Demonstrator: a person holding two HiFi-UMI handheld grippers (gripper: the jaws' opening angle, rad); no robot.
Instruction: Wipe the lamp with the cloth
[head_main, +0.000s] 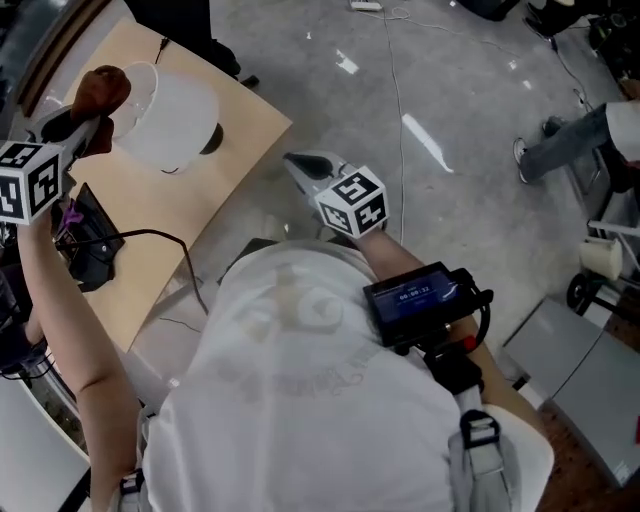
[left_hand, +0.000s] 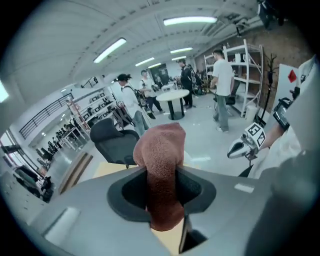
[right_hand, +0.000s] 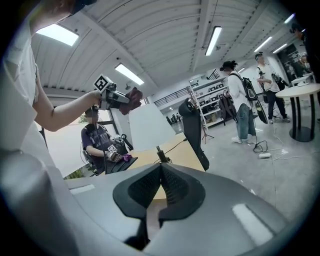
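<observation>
The lamp (head_main: 170, 115) has a wide white shade and stands on the light wooden table (head_main: 235, 150). My left gripper (head_main: 88, 125) is raised beside the shade's left rim and is shut on a reddish-brown cloth (head_main: 102, 88). In the left gripper view the cloth (left_hand: 161, 170) is pinched between the jaws and bulges above them. My right gripper (head_main: 298, 162) hangs off the table's right edge over the floor, shut with nothing between its jaws (right_hand: 161, 186). In the right gripper view the lamp shade (right_hand: 150, 127) stands ahead, with the left gripper and its cloth (right_hand: 131, 99) at the shade's upper left.
A black device (head_main: 92, 245) with cables lies on the table's near left. A black office chair (left_hand: 112, 140) stands past the table. A seated person (right_hand: 97, 142) is behind the table, and other people stand around a round table (left_hand: 172, 95). Someone's leg (head_main: 560, 145) is at the right.
</observation>
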